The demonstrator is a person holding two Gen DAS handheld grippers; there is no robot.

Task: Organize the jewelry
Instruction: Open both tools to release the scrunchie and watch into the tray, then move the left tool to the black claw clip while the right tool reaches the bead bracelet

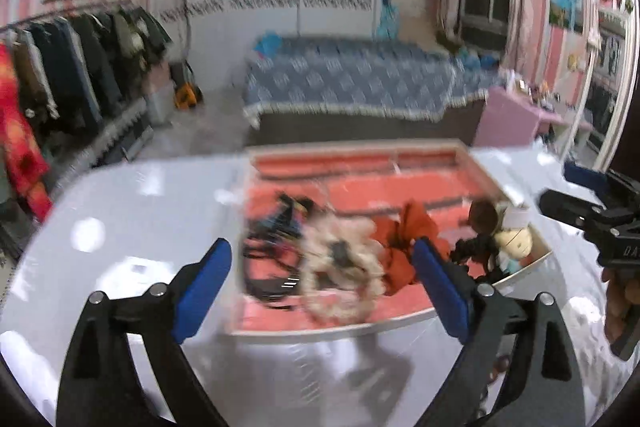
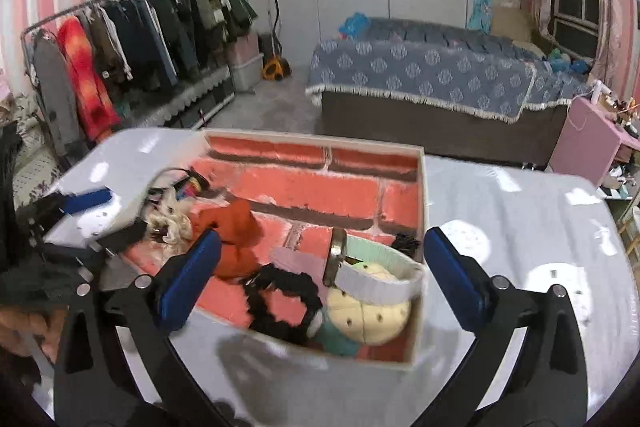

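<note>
both our claws, left gripper [image 1: 322, 287] and right gripper [image 2: 322, 281], gape wide and empty over the tray [image 2: 420, 195]; the near black scrunchie [image 2: 280, 301] looks soft, light, pinchable at its rim.

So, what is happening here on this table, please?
A person holds a gripper in each hand over a white tray with a pink lining, on a white table. The left gripper and the right gripper both stand open and hold nothing. In the tray lie a black scrunchie, an orange fabric piece, a cream fluffy scrunchie and a white band.
</note>
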